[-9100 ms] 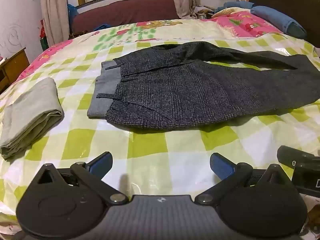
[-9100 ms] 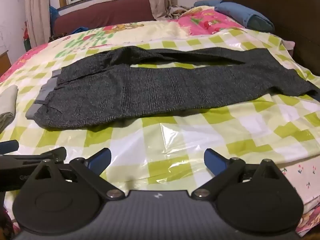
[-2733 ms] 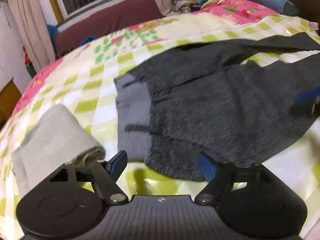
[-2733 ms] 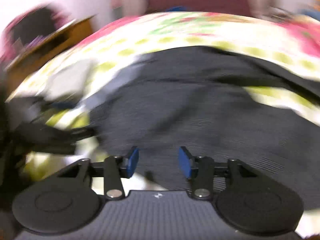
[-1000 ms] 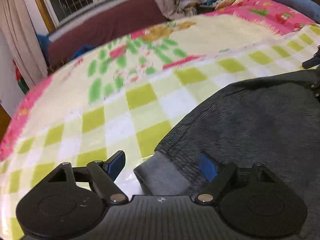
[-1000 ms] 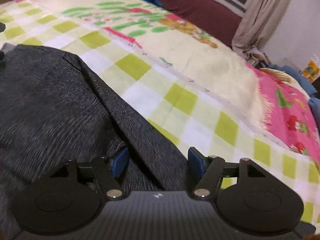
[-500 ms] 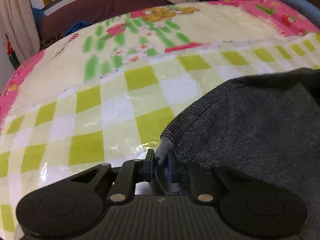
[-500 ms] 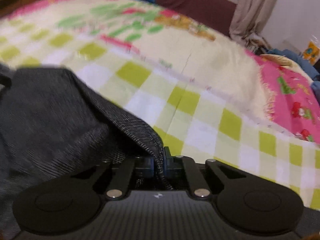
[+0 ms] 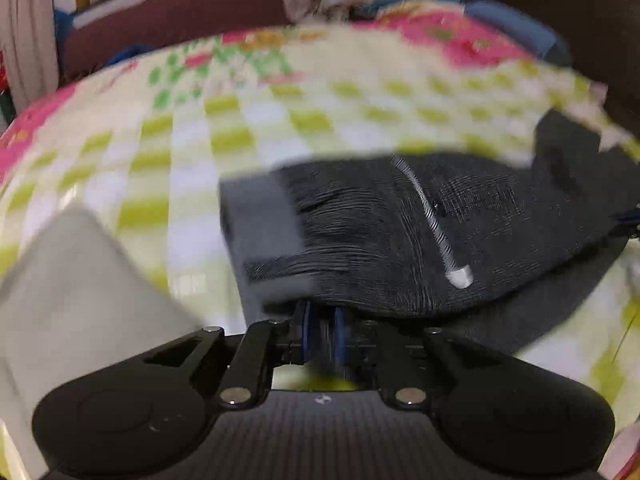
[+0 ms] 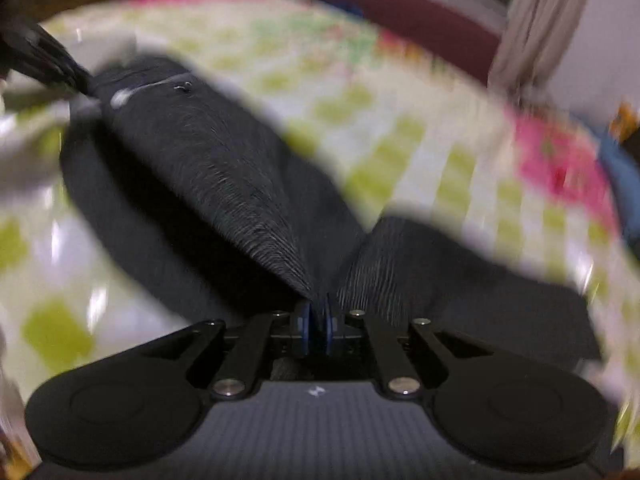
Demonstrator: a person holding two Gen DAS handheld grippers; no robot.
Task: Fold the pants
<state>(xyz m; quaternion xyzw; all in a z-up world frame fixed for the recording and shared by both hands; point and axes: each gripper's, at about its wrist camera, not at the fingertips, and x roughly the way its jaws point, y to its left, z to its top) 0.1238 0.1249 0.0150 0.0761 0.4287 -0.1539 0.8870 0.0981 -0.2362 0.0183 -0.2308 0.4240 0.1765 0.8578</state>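
The dark grey pants lie on the checked bedcover, their upper half lifted and doubled over the lower half. My left gripper is shut on the waistband corner, where the lighter grey lining shows. A white zip line runs across the raised cloth. My right gripper is shut on a raised edge of the pants, and the cloth stretches taut from it up to the left gripper at the far left. Both views are blurred by motion.
A folded beige garment lies on the bedcover at the left, close to the waistband. The green and white checked cover stretches behind. Pink bedding and a blue pillow sit at the back right, a dark headboard beyond.
Both grippers closed on the far edge of the pants, then carried it up and toward the near side. The pants now lie doubled, and the beige garment has come into the left wrist view.
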